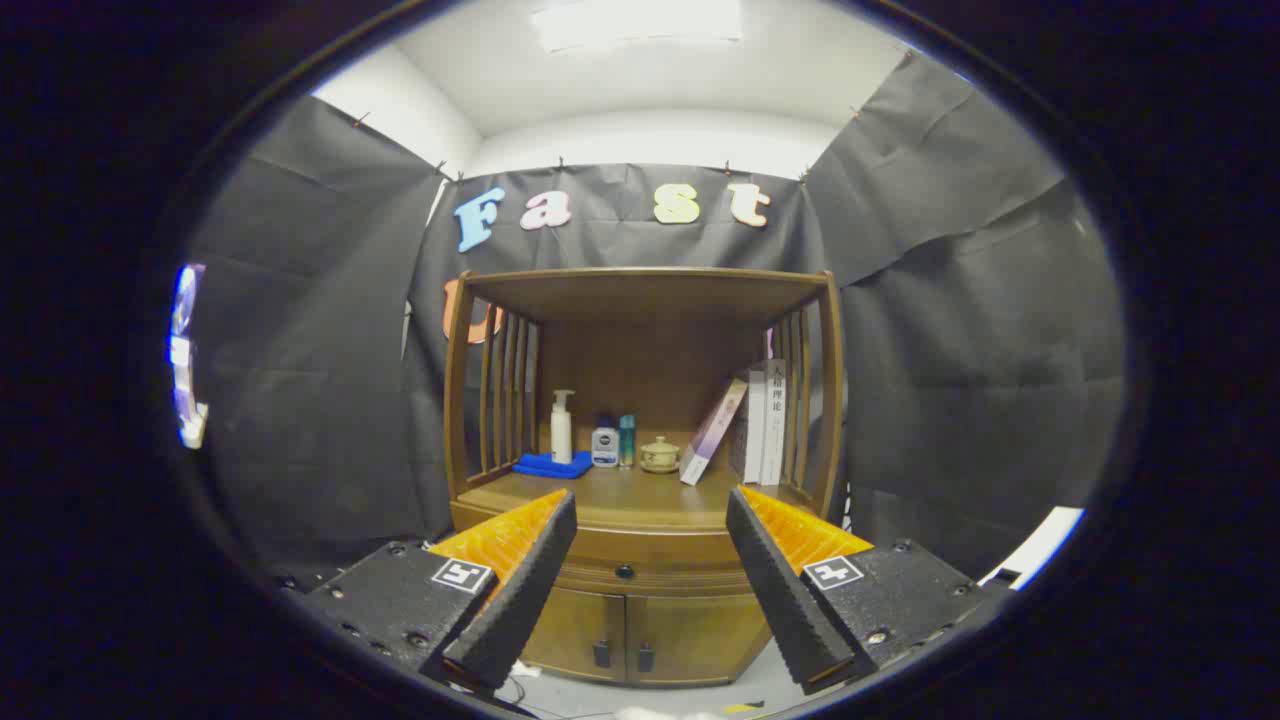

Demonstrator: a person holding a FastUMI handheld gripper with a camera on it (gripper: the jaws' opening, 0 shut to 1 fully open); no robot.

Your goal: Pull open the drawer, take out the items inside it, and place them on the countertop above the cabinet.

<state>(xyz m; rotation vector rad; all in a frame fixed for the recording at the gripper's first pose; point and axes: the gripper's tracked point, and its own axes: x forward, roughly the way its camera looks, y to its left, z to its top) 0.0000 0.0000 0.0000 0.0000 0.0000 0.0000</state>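
A brown wooden cabinet (640,540) stands ahead against the black cloth wall. Its drawer (655,575) is pushed in, with a small dark knob (624,572) on its front, seen between my fingers. Above the drawer is the countertop (640,495), under an open shelf frame. My gripper (650,515) is open, some way back from the cabinet, with nothing between its fingers. What lies in the drawer is hidden.
On the countertop stand a white pump bottle (561,426) on a blue cloth (552,465), two small bottles (613,443), a small lidded pot (659,455) and several books (752,425) leaning at the right. Two cabinet doors (620,640) sit below the drawer.
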